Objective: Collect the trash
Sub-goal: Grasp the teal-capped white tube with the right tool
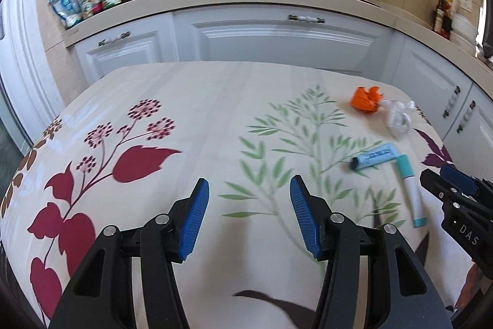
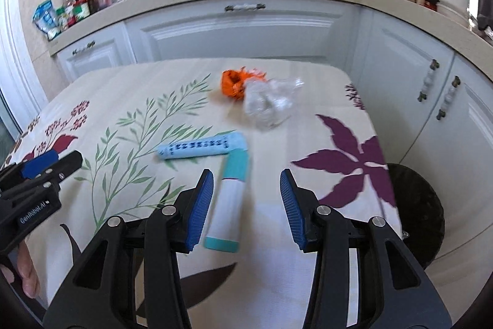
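Left wrist view: left hand-held gripper (image 1: pixel 249 215) about half open, blue ribbed pads gripping nothing, only the floral-printed cream cloth on the desk (image 1: pixel 197 119) between them. Trash clustered toward 2 o'clock: crumpled orange wrapper (image 1: pixel 366 99) touching a crumpled clear plastic bag (image 1: pixel 398 119), then nearer, at 3 o'clock, a light-blue squeezed tube (image 1: pixel 376 158) meeting a white tube with teal cap and teal base (image 1: pixel 411 193) in an L. Right hand-held gripper (image 1: pixel 446 184) entering at 3 o'clock, just beside the white tube. Right wrist view: right hand-held gripper (image 2: pixel 246 208) parted moderately, empty too, the white tube (image 2: pixel 229 202) lying lengthwise between the pads, nearer the left pad, not pinched. Light-blue tube (image 2: pixel 200 148) at 11 o'clock, orange wrapper (image 2: pixel 235 84) and clear bag (image 2: pixel 268 104) at 12, a dark round bin (image 2: pixel 422 215) apparently on the floor off the desk edge at 3 o'clock. Step in hand, by judgement: approach for a first pick, nothing collected yet. Next move likely calls for lowering over the white tube, centring it, then closing across its narrow width before carrying it toward the bin.
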Demonstrator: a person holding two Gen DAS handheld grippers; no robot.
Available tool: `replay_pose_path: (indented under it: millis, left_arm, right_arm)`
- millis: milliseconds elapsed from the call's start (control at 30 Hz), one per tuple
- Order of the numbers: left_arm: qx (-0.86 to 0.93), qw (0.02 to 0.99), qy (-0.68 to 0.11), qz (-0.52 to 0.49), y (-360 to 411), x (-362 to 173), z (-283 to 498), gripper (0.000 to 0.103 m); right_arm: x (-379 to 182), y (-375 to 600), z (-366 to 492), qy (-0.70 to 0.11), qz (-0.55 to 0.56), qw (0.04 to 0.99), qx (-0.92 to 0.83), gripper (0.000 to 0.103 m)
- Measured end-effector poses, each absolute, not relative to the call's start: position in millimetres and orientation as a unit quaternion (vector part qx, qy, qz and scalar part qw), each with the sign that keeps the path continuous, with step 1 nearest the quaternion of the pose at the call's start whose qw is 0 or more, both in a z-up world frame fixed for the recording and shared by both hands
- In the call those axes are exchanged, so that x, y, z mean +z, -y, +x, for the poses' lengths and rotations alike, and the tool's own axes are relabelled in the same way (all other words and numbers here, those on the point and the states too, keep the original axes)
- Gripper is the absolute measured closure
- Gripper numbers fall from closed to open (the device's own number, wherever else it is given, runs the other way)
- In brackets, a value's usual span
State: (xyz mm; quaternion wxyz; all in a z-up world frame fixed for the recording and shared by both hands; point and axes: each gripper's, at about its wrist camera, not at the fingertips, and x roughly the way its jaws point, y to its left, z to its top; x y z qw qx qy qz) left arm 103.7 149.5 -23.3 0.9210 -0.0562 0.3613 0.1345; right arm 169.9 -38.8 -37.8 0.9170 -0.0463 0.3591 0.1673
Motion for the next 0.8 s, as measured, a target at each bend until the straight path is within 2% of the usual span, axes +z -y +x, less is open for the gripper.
replay_pose_path:
  millis: [333, 400, 467, 533, 800]
  left_arm:
    - [0.141, 0.918, -0.365, -0.068, -162.7, -28.5, 100.6, 0.049]
    - [0.136, 0.918, -0.366, -0.068, -160.3, -28.5, 102.1, 0.049]
    - [0.131, 0.919, -0.366, -0.068, -157.2, -28.1, 103.7, 0.049]
    - [0.125, 0.919, -0.367, -0.067, -153.5, -27.4, 105.8, 0.049]
    - [0.096, 0.923, -0.369, -0.056, -126.8, -24.9, 118.3, 0.049]
  right_arm:
    - [-53.5, 27.4, 178.3, -0.409, -0.060, 0.895, 0.170, 0.059]
    - [-56.2, 27.5, 178.7, -0.416, -0.061, 0.891, 0.172, 0.063]
    - [-55.9, 29.4, 178.5, -0.416, -0.065, 0.891, 0.170, 0.076]
    - [-56.0, 32.3, 178.6, -0.415, -0.066, 0.892, 0.168, 0.083]
    - [-51.7, 52.9, 180.8, -0.406, -0.057, 0.899, 0.153, 0.083]
